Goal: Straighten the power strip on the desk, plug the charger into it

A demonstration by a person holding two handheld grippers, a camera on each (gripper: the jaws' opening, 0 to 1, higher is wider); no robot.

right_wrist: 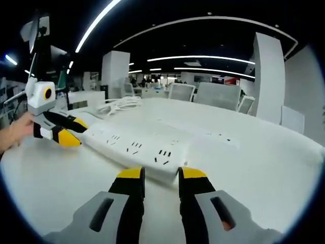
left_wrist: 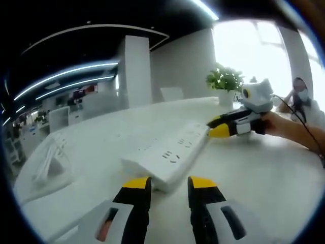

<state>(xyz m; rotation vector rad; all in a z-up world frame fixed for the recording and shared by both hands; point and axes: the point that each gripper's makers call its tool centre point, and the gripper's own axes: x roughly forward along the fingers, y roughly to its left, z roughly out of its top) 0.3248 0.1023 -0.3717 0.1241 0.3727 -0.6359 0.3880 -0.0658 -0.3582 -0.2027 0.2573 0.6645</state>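
The power strip (left_wrist: 170, 150) lay flat on the white desk (left_wrist: 264, 178), a long white bar with rows of sockets facing up, and you had one tool at each of its ends. In the left gripper view its near end sat just past the yellow tips of your left tool (left_wrist: 169, 184), whose jaws stood parted with nothing between them, the strip's end close to the gap but not clamped. At the far end in that view your right tool (left_wrist: 219, 127) reached in from the right, its yellow and black tips meeting the strip's end; I cannot tell whether they pinched it. In the right gripper view the power strip (right_wrist: 134, 148) ran from lower centre up to the left, its near end just ahead of your right tool (right_wrist: 161, 174), jaws apart and empty, while your left tool (right_wrist: 71, 131) touched the far end, held by your hand (right_wrist: 15, 131). A white cable (right_wrist: 118, 104) lay coiled on the desk (right_wrist: 264, 168) beyond the strip. A potted plant (left_wrist: 225, 81) stood on the desk behind your right tool, and office chairs (right_wrist: 216, 94) stood past the desk's far edge
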